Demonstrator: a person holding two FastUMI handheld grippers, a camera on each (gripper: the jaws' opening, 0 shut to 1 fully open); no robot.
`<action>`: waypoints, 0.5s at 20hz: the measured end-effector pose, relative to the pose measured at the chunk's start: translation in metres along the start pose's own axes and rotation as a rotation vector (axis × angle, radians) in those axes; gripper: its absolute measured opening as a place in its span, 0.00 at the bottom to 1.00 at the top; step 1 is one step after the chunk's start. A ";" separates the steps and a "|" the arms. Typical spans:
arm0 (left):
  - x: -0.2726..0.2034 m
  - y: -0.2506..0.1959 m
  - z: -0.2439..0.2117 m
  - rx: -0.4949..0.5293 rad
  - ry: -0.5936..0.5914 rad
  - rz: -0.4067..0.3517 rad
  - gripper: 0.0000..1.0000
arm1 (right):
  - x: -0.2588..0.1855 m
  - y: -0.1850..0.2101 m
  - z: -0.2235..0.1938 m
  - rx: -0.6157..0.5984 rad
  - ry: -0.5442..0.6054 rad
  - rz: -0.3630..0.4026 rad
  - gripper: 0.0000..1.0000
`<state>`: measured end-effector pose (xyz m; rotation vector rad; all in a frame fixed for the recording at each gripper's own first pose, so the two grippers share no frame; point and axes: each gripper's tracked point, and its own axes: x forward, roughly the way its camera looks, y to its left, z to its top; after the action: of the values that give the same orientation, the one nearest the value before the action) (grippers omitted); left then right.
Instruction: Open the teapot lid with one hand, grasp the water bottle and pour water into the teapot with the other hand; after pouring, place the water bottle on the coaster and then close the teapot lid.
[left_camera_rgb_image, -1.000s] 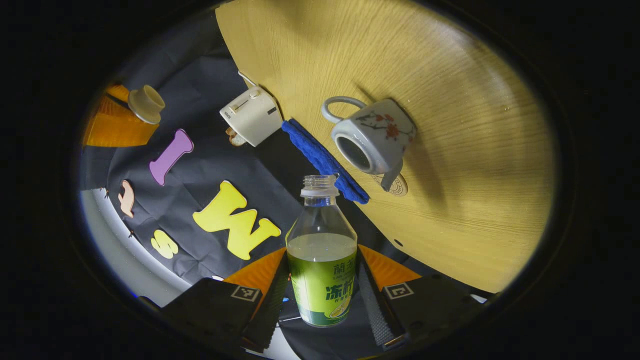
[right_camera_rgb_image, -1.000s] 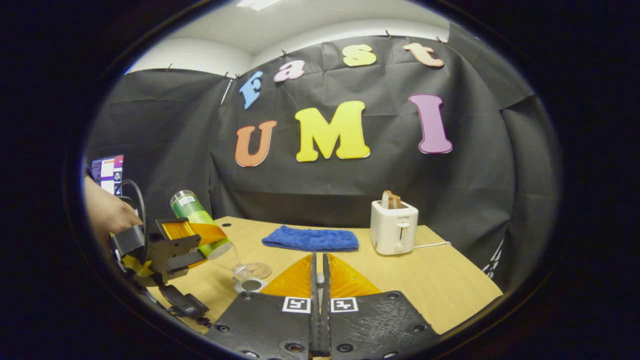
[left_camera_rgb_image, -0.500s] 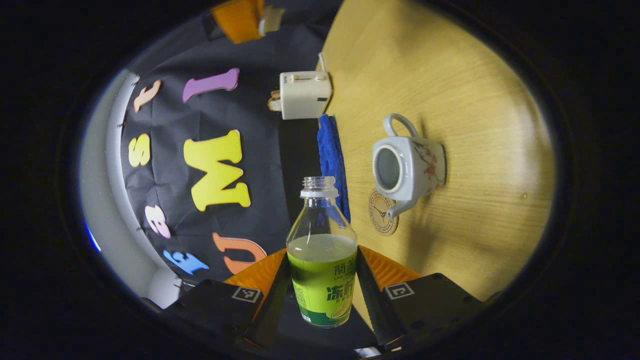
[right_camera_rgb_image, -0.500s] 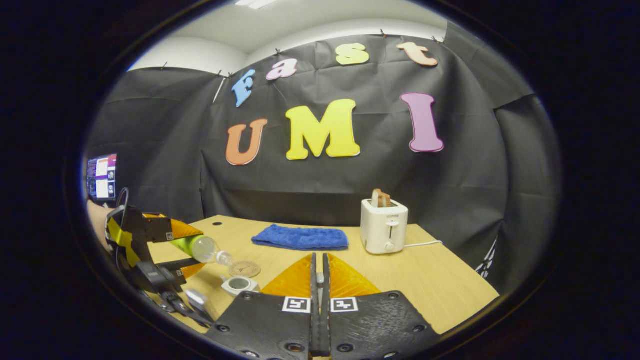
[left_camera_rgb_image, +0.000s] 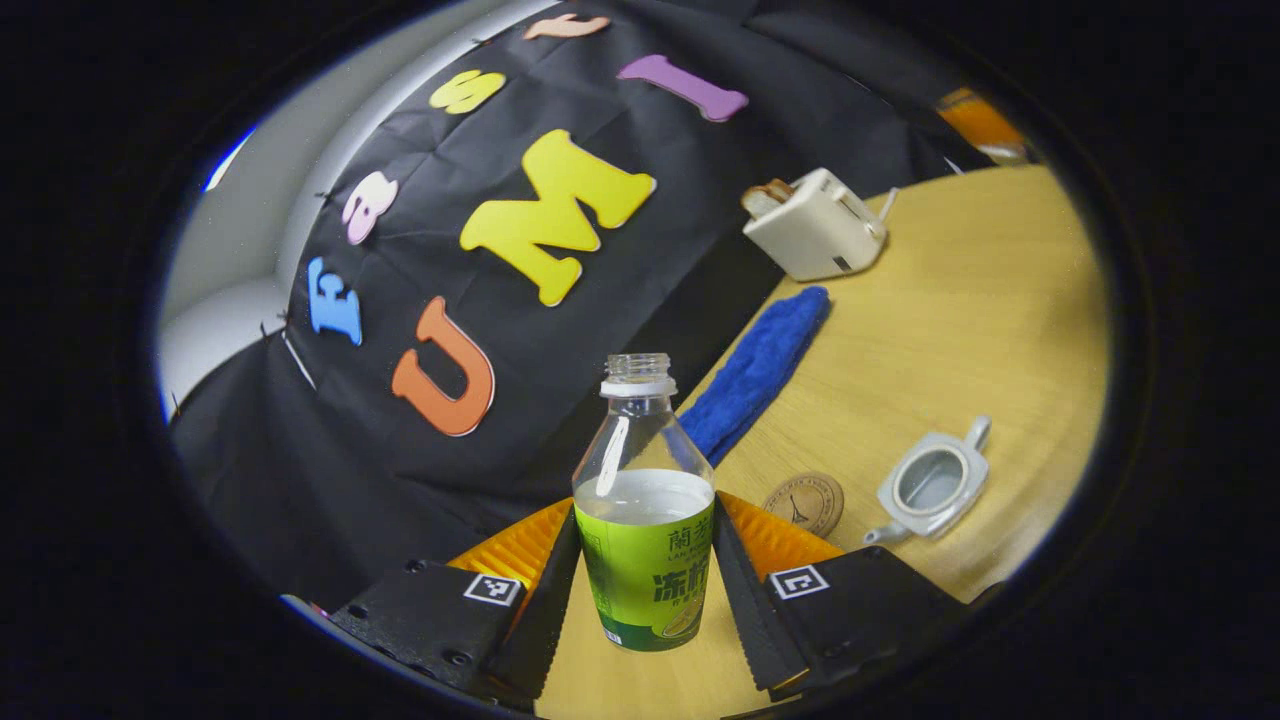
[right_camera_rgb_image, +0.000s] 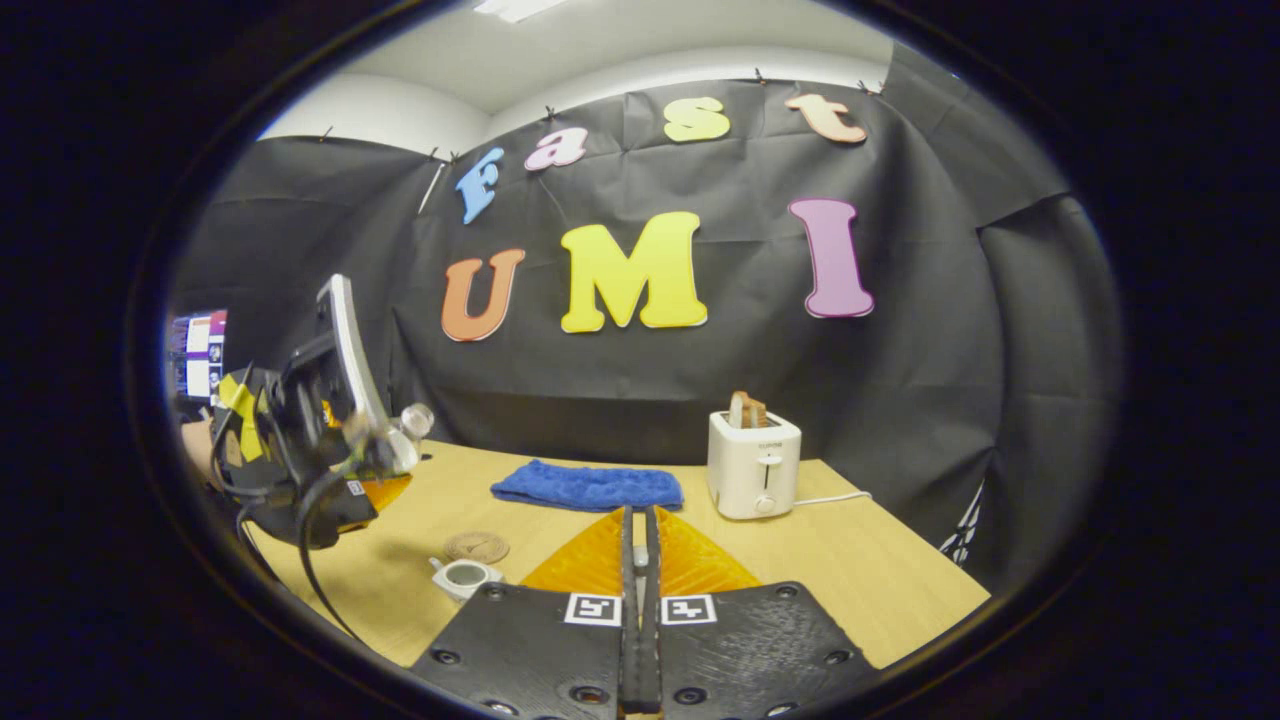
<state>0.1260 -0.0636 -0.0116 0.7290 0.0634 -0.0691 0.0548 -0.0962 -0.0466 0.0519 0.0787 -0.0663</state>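
My left gripper is shut on a clear water bottle with a green label, uncapped and about half full. In the right gripper view that gripper is raised at the left, and the bottle's neck points up and to the right. The white flowered teapot stands lidless on the table. Beside it lies a round coaster. My right gripper is shut, with a pale sliver of the teapot lid between its fingers. Its edge shows far right.
A folded blue towel lies at the table's back edge. Next to it stands a white toaster holding toast. The wooden table stretches to the right. A person's hand grips the left gripper.
My left gripper has swung the bottle from tipped over the teapot back to upright, and has lifted up and away from it. My right gripper has hardly moved.
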 end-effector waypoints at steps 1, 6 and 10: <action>0.005 0.002 0.008 -0.110 -0.030 -0.004 0.75 | 0.002 -0.001 -0.002 0.008 0.004 -0.002 0.00; 0.038 -0.026 0.028 -0.561 -0.117 -0.103 0.76 | 0.001 0.001 -0.001 0.017 0.002 0.005 0.00; 0.056 -0.036 0.034 -0.642 -0.192 -0.090 0.76 | 0.000 0.007 -0.002 0.015 0.002 0.022 0.00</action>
<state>0.1798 -0.1154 -0.0145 0.0754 -0.0649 -0.1947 0.0555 -0.0887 -0.0484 0.0680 0.0793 -0.0446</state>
